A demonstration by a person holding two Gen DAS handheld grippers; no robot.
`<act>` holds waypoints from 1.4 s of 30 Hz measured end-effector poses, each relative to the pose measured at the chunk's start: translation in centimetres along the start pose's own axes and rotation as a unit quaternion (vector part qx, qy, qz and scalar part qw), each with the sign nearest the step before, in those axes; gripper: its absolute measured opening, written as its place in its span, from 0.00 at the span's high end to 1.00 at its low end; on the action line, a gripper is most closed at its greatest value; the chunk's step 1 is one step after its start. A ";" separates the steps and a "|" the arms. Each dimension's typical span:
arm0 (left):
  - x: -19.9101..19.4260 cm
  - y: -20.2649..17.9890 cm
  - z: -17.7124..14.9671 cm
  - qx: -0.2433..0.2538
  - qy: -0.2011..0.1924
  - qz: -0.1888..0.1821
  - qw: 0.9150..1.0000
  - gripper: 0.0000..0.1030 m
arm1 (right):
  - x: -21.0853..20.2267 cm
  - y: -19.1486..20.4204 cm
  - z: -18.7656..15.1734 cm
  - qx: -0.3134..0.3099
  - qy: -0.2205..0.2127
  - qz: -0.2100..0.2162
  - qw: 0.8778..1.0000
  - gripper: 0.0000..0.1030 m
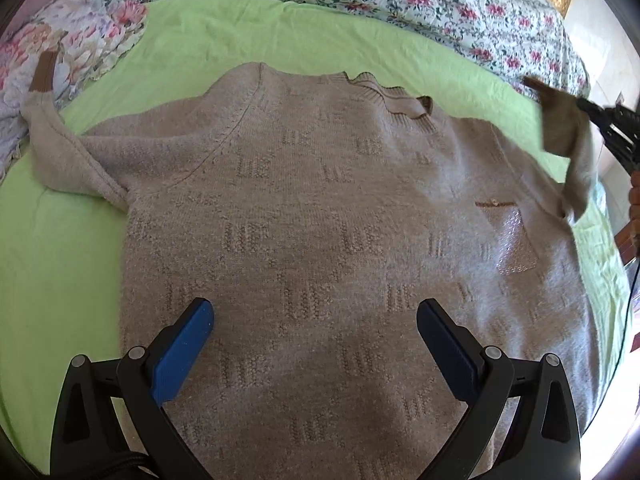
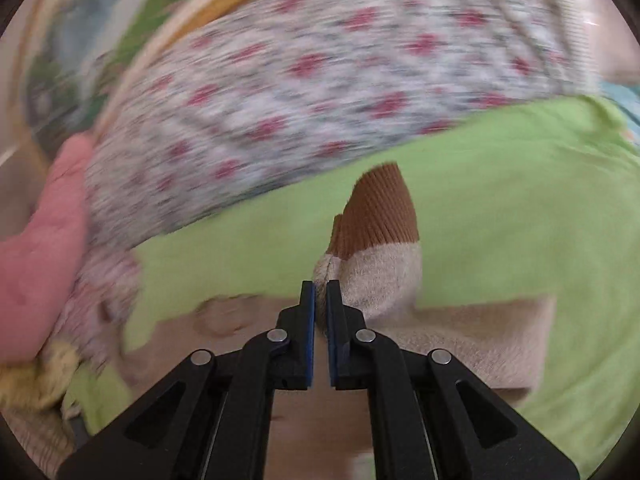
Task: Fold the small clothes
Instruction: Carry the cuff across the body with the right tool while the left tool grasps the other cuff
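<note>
Sweater, beige knit with a repeated woven motif too blurred to be read, is spread on the green sheet. Left gripper fingers are held wide apart above it; right gripper fingers are pinched on the brown-cuffed sleeve.

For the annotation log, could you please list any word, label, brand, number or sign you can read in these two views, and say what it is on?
None: no readable text in either view.
The sweater bears only knitted block motifs and a shiny pocket patch, no letters.
The floral bedding and green sheet carry no writing.
The left gripper and right gripper, shut on the sleeve, show no markings.
The right wrist view is motion-blurred.
</note>
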State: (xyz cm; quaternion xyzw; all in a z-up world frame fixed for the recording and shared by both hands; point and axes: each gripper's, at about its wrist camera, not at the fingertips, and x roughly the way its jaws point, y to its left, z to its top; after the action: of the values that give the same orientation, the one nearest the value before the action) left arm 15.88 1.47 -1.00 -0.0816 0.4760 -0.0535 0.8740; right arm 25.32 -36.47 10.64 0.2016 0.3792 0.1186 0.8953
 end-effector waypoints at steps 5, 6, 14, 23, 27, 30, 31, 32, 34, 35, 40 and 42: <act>-0.8 1.8 0.1 -0.023 -0.003 -0.032 0.999 0.01 | 7.2 8.6 -3.7 -0.047 0.071 0.096 0.992 0.94; -0.9 2.1 0.2 -0.026 -0.004 -0.036 0.999 0.01 | 8.4 9.6 -4.8 -0.045 0.085 0.111 0.989 0.94; -0.4 4.3 2.1 -0.062 -0.005 -0.103 0.993 0.01 | 13.2 14.3 -10.5 -0.051 0.155 0.157 0.974 0.94; 3.9 4.5 6.6 -0.106 0.030 -0.187 0.976 0.01 | 10.8 11.6 -12.8 -0.036 0.203 0.144 0.968 0.49; 7.5 3.6 9.5 -0.119 0.058 -0.203 0.970 0.01 | 7.2 8.5 -12.6 0.002 0.166 0.125 0.978 0.49; 9.2 2.3 11.8 -0.121 0.060 -0.219 0.966 0.01 | 5.0 6.5 -12.6 0.033 0.140 0.107 0.984 0.49; 9.7 1.9 12.5 -0.118 0.061 -0.222 0.966 0.01 | 4.4 6.0 -12.6 0.040 0.131 0.098 0.986 0.49; 10.3 1.4 13.0 -0.115 0.064 -0.220 0.967 0.05 | 4.0 5.6 -12.7 0.044 0.125 0.091 0.987 0.49; 10.8 0.5 13.8 -0.096 0.051 -0.200 0.974 0.39 | 3.6 5.0 -12.5 0.054 0.116 0.081 0.988 0.49; 10.9 -0.1 14.0 -0.080 0.054 -0.206 0.974 0.95 | 3.5 5.1 -12.5 0.057 0.113 0.078 0.989 0.49; 5.4 0.4 13.1 -0.048 -0.046 -0.172 0.983 0.91 | 2.6 4.6 -11.7 0.063 0.084 0.061 0.993 0.49; 2.6 2.6 11.7 -0.060 -0.103 -0.163 0.979 0.91 | 2.0 4.0 -11.5 0.065 0.074 0.053 0.994 0.49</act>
State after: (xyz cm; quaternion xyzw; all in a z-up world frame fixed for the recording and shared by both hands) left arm 27.20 4.69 2.62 -0.2156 0.3665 -0.1579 0.8912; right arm 18.14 -29.09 3.91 0.2700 0.4401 0.1555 0.8421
